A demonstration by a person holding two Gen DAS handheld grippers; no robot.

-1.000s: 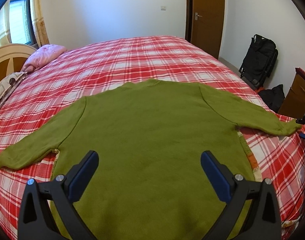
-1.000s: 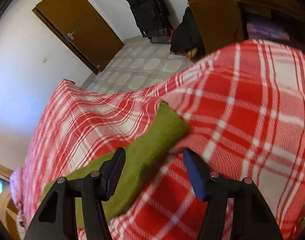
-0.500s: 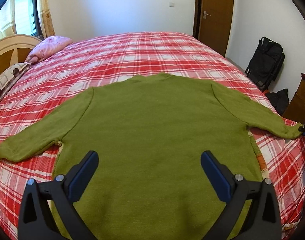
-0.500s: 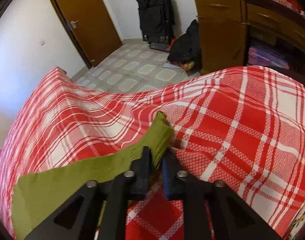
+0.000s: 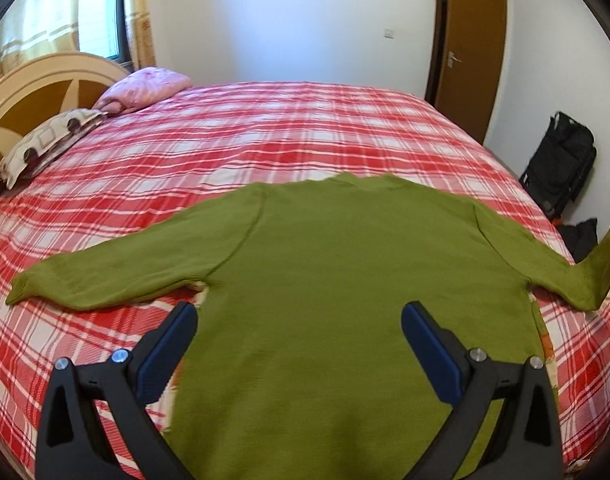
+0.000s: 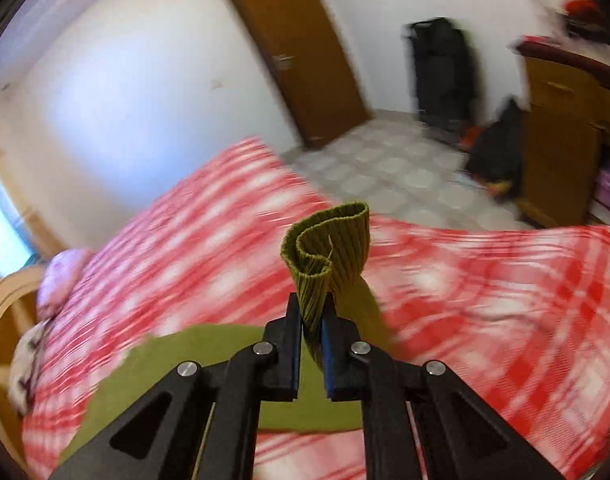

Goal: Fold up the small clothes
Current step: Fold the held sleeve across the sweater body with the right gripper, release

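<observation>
Right gripper (image 6: 312,322) clenched on sweater (image 5: 345,280) cuff (image 6: 329,248), raised mid-frame above bed (image 5: 265,132); left gripper (image 5: 297,332) released, low centre over sweater.

1. No lettering, brand, number or sign can be read in either wrist view.
2. The green sweater (image 5: 345,280) and the red plaid bedspread (image 5: 265,132) carry no print that shows.
3. The right wrist view is blurred by motion, so any small marks on the wooden cabinet (image 6: 561,140) cannot be made out.
</observation>
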